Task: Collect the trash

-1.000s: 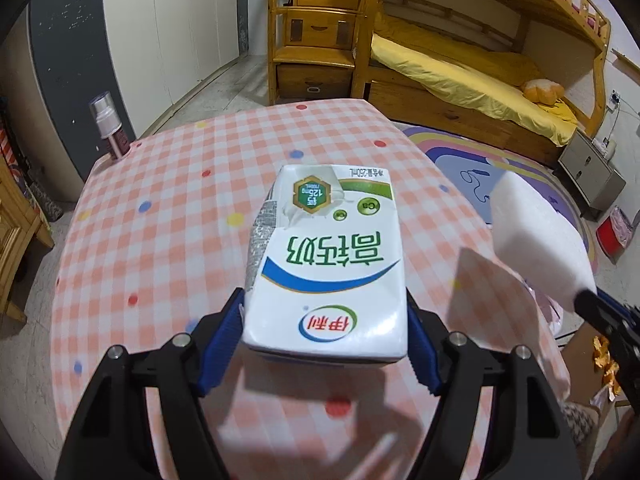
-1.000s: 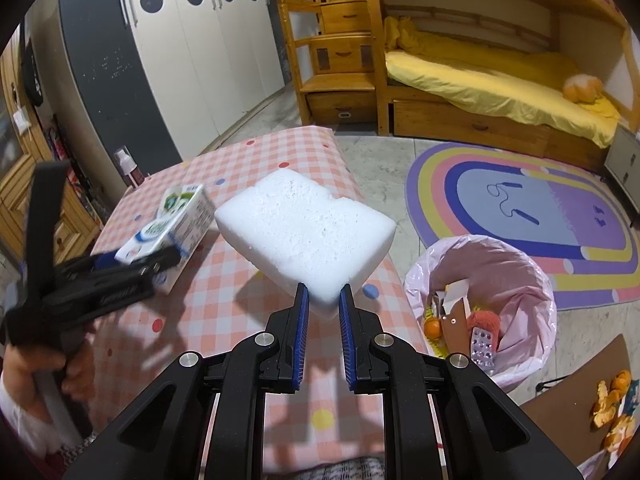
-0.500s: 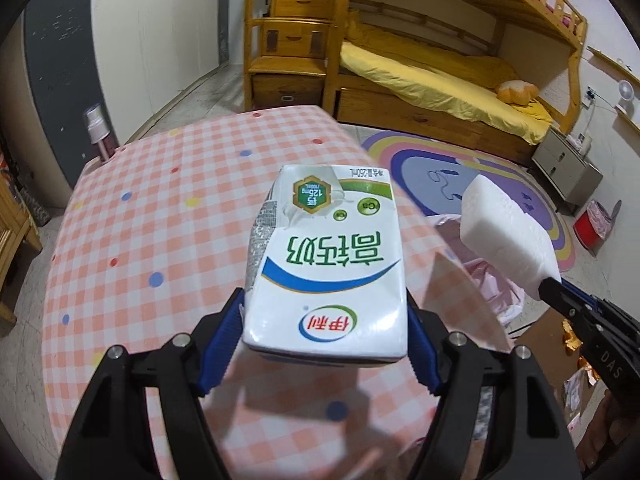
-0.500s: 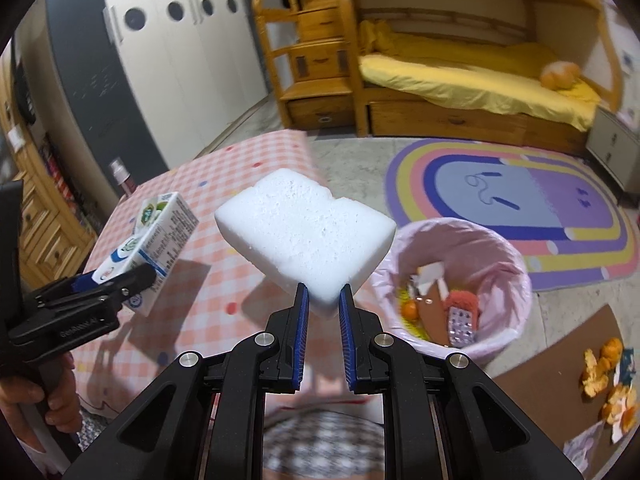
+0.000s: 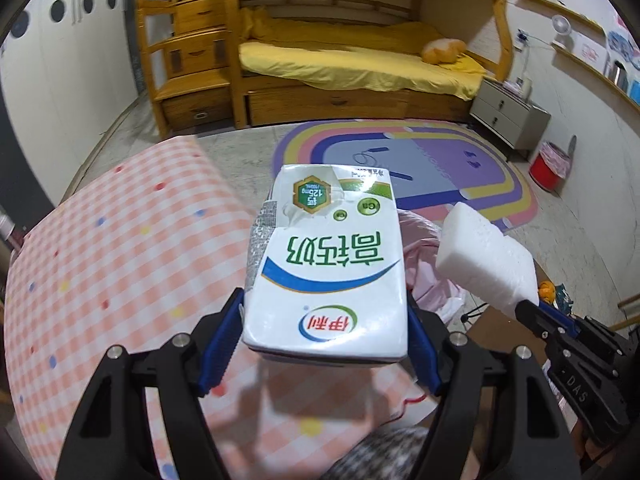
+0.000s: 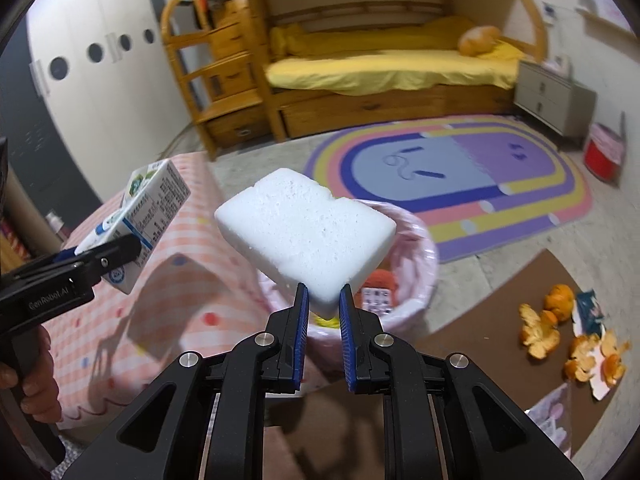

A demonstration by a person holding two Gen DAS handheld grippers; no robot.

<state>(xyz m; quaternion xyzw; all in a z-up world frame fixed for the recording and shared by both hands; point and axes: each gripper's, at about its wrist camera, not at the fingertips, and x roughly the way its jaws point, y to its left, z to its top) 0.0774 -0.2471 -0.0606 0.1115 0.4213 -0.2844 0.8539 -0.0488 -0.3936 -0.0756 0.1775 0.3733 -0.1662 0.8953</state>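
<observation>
My left gripper (image 5: 325,344) is shut on a white milk carton (image 5: 328,264) with green and blue print, held in the air over the table's right edge. The carton also shows in the right wrist view (image 6: 144,220). My right gripper (image 6: 323,300) is shut on a white foam block (image 6: 306,236), held above a bin lined with a pink bag (image 6: 420,248). The foam block (image 5: 486,260) shows at the right of the left wrist view, with the pink bag (image 5: 428,276) behind the carton. Trash lies inside the bin.
A table with a pink checked cloth (image 5: 120,264) is at the left. Orange peels (image 6: 540,332) and scraps lie on a brown board (image 6: 500,308) on the floor at right. A rainbow rug (image 6: 460,168), a bunk bed (image 6: 392,68) and a small red bin (image 6: 604,152) stand beyond.
Both grippers have swung right, off the table toward the pink-lined bin. The foam block now hangs over the bin's rim and the carton is at the table's edge. Both grips are unchanged.
</observation>
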